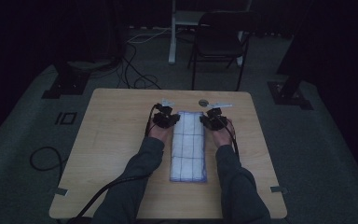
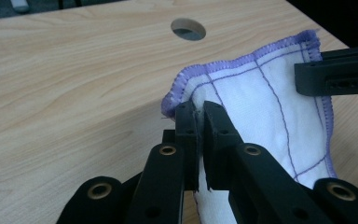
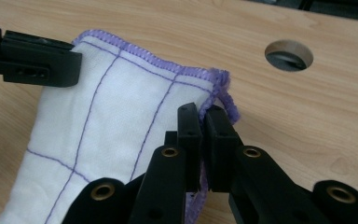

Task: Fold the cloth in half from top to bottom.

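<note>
A white cloth (image 1: 189, 145) with purple stitched edges and grid lines lies folded lengthwise in the middle of the wooden table (image 1: 112, 140). My left gripper (image 1: 166, 117) is shut on the cloth's (image 2: 261, 93) far left corner, its jaws (image 2: 199, 116) pinching the edge a little off the wood. My right gripper (image 1: 213, 119) is shut on the cloth's (image 3: 121, 121) far right corner, with the jaws (image 3: 201, 119) closed on the purple hem. Each gripper view shows the other gripper (image 2: 335, 72) (image 3: 32, 58) holding the opposite corner.
A round hole (image 1: 203, 102) (image 2: 188, 29) (image 3: 289, 54) in the table top sits just beyond the cloth's far edge. A dark folding chair (image 1: 219, 42) and cables (image 1: 135, 70) stand on the floor behind the table. Bare wood lies to both sides of the cloth.
</note>
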The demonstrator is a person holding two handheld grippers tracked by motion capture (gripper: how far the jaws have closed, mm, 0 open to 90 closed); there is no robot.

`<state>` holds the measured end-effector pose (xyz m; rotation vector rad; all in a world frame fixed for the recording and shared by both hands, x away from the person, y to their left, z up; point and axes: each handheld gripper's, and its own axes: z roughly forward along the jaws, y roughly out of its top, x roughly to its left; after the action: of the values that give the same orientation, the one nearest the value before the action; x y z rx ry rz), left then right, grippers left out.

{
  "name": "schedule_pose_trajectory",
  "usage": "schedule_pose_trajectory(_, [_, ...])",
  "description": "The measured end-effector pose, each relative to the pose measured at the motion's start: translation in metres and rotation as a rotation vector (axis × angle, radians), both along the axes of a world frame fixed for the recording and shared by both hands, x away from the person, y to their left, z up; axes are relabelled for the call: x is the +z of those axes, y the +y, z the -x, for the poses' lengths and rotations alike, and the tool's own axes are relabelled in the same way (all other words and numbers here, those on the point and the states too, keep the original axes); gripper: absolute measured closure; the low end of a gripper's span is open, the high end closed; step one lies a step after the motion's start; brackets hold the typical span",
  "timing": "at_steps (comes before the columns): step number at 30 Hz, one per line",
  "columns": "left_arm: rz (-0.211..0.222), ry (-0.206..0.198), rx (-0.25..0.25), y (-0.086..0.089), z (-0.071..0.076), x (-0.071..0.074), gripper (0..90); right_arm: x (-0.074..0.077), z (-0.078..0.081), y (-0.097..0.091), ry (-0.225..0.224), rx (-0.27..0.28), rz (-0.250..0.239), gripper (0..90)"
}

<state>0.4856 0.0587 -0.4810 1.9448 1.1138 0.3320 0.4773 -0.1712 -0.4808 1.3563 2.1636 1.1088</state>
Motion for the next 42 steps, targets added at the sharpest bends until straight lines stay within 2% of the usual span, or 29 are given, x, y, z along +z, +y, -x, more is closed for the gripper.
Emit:
schedule_pose_trajectory(5, [0.051, -0.015, 0.004, 0.004, 0.009, 0.001, 86.3, 0.002, 0.008, 0.000, -0.023, 0.012, 0.009, 87.2])
schedule_pose_trajectory(10, [0.068, -0.035, -0.012, 0.006, 0.017, 0.005, 86.3, 0.002, 0.018, -0.002, -0.040, 0.021, -0.005, 87.2])
schedule_pose_trajectory(22, [0.048, -0.108, -0.052, 0.008, 0.041, 0.017, 86.3, 0.011, 0.039, -0.006, -0.096, 0.051, -0.007, 87.2])
schedule_pose_trajectory(25, [0.069, -0.110, -0.046, 0.010, 0.047, 0.018, 86.3, 0.014, 0.044, -0.005, -0.108, 0.062, -0.012, 87.2])
schedule_pose_trajectory(35, [0.096, -0.122, -0.045, 0.021, 0.065, 0.020, 86.2, 0.024, 0.062, -0.003, -0.140, 0.095, -0.035, 87.2])
schedule_pose_trajectory(42, [0.109, -0.120, -0.054, 0.024, 0.075, 0.018, 86.1, 0.023, 0.073, -0.003, -0.151, 0.106, -0.043, 87.2])
